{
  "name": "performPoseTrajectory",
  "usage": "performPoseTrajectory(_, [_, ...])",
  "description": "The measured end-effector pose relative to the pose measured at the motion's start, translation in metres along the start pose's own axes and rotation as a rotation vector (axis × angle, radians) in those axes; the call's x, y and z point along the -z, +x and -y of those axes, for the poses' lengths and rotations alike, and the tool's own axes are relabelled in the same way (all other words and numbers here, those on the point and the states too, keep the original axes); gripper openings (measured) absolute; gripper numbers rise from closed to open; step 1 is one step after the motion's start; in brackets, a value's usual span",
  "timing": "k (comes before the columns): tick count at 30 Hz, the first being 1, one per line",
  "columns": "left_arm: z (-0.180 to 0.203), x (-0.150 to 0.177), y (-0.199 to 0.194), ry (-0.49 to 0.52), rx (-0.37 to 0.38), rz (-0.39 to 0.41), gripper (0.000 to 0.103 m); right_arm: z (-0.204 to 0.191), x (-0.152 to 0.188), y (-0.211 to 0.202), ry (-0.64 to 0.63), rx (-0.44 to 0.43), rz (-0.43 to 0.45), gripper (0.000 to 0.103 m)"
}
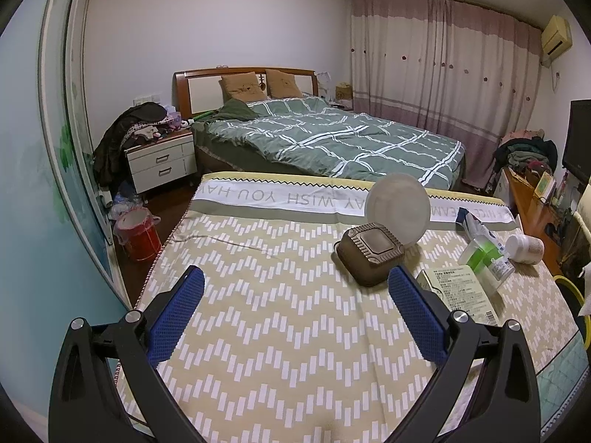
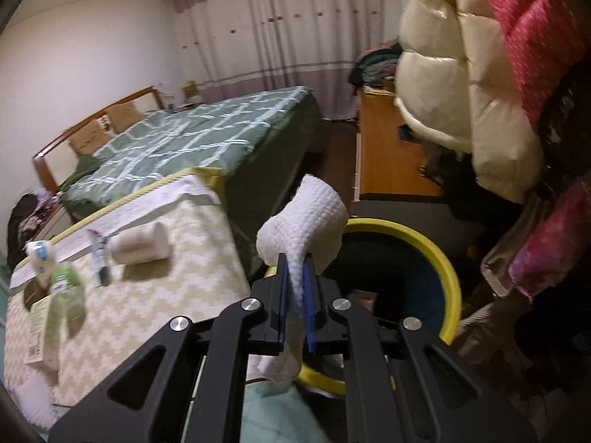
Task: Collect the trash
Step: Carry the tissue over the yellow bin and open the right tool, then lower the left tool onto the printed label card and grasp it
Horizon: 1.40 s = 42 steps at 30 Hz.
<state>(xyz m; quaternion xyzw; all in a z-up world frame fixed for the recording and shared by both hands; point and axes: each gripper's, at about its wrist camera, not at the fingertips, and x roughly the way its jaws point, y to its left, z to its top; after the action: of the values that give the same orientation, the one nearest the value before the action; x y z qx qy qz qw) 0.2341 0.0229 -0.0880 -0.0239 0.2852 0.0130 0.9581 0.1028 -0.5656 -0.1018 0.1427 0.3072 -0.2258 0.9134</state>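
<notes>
We saw a bedroom with pale walls [image 1: 221,18] and a dark floor [image 1: 173,199]. A wooden-framed bed [image 1: 332,140] under a green checked quilt stood against the far wall, two tan pillows [image 1: 242,86] at its headboard. A white nightstand [image 1: 162,160] heaped with clothes stood beside it. Long pink-and-cream curtains [image 1: 443,70] were drawn, an air conditioner [image 1: 556,35] mounted high beside them. An orange cabinet [image 2: 384,147] stood across the room.

Left wrist overlooks table [image 1: 258,295] toward bed [image 1: 332,140]; right wrist, tilted, shares both.
</notes>
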Motion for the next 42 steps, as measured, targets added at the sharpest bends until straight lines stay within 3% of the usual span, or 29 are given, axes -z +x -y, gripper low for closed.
performPoseTrajectory(5, [0.001, 0.0, 0.0, 0.001, 0.003, 0.002, 0.098, 0.004, 0.003, 0.008, 0.018, 0.043, 0.002, 0.028])
performPoseTrajectory(14, [0.008, 0.003, 0.0, 0.03, 0.022, 0.001, 0.098, -0.016, 0.018, 0.01, -0.007, 0.012, 0.008, 0.029])
performPoseTrajectory(26, [0.03, 0.005, -0.006, 0.087, 0.124, -0.052, 0.098, -0.03, 0.021, 0.007, -0.028, 0.002, 0.032, 0.034])
performPoseTrajectory(34, [0.09, 0.023, -0.019, 0.134, 0.255, -0.177, 0.098, -0.03, 0.022, 0.003, -0.029, 0.003, 0.054, 0.04])
performPoseTrajectory(42, [0.14, 0.031, 0.011, 0.084, 0.223, -0.298, 0.098, -0.029, 0.021, 0.0, -0.026, -0.021, 0.068, 0.042])
